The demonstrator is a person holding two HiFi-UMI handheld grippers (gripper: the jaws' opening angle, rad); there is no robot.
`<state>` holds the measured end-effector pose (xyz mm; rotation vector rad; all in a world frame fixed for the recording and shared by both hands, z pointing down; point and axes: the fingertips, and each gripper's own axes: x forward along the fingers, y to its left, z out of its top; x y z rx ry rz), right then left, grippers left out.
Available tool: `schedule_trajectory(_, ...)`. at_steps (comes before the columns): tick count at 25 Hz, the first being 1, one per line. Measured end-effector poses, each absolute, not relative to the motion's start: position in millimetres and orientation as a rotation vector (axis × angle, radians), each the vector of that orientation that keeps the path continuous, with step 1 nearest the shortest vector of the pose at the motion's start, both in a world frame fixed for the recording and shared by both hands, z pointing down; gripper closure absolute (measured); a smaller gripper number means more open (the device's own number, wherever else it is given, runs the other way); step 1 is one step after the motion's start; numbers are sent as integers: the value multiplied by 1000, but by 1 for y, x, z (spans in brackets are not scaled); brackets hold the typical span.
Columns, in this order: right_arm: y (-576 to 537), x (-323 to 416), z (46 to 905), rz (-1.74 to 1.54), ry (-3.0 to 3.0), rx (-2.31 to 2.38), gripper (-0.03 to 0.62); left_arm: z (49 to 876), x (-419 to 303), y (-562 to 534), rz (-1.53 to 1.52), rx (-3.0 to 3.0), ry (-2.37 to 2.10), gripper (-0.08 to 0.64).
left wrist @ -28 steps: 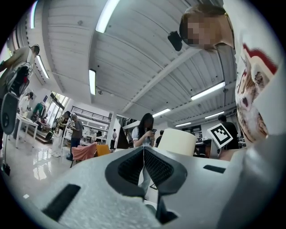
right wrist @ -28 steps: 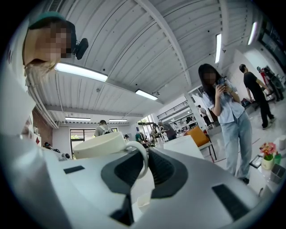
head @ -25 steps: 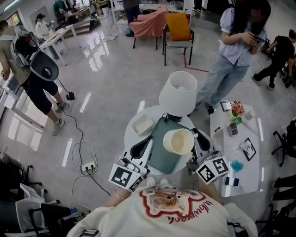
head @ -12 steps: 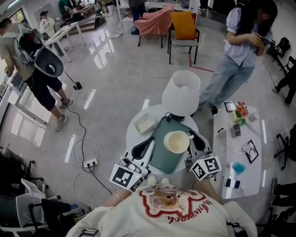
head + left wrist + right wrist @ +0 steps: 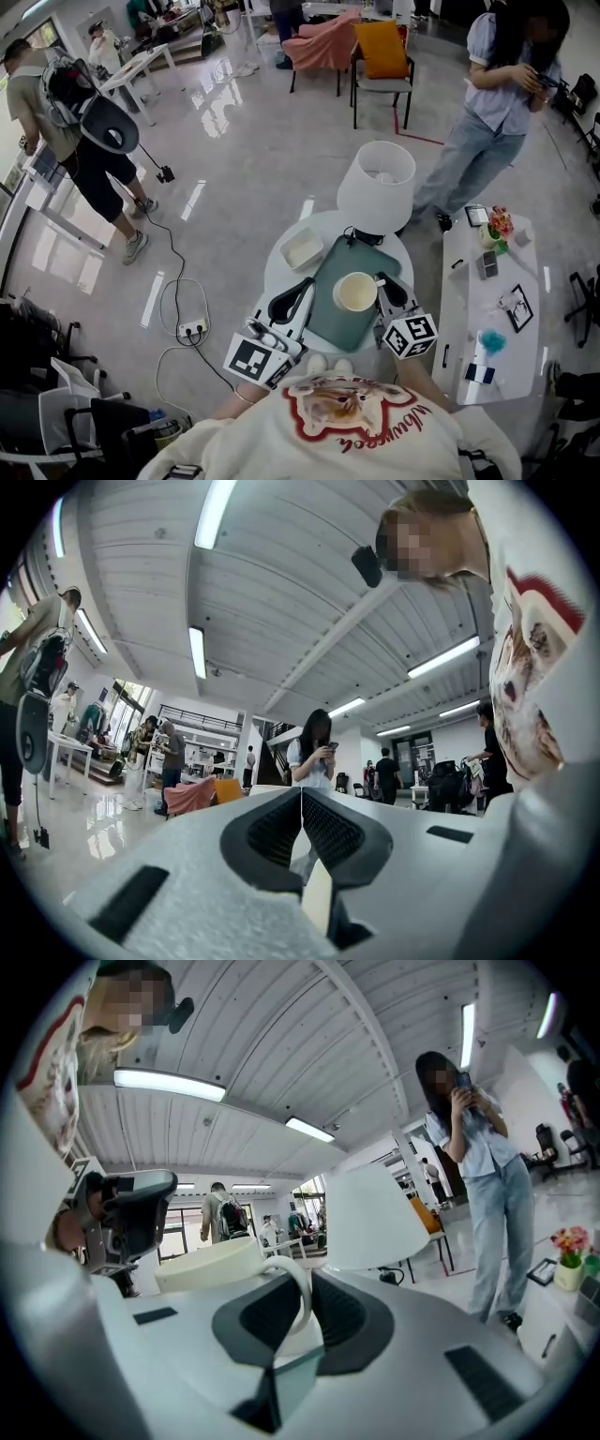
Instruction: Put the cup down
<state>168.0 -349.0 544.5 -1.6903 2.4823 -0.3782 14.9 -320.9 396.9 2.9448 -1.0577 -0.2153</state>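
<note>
Cup [image 5: 356,292] base is out of sight in head view, so contact w/ the green mat [image 5: 328,323] can't be told. In right gripper view the right tongs [image 5: 306,1288] cover its lower wall (handle partly too). Bits on side surface [image 5: 461,328] too small to ID.

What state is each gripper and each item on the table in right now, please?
Left gripper: shut, nothing between its jaws.
Right gripper: shut on the cup by its handle.
Cup: upright, empty, over the tray; contact unclear.
Lamp: upright on the table.
Dish: looks empty, on the table.
</note>
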Motion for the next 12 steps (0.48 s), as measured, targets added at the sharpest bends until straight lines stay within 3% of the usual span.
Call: schedule_trajectory(12,-361,165,592,-340,2554,-1789,541,396,-1,-315,-178,2966,-1102,543)
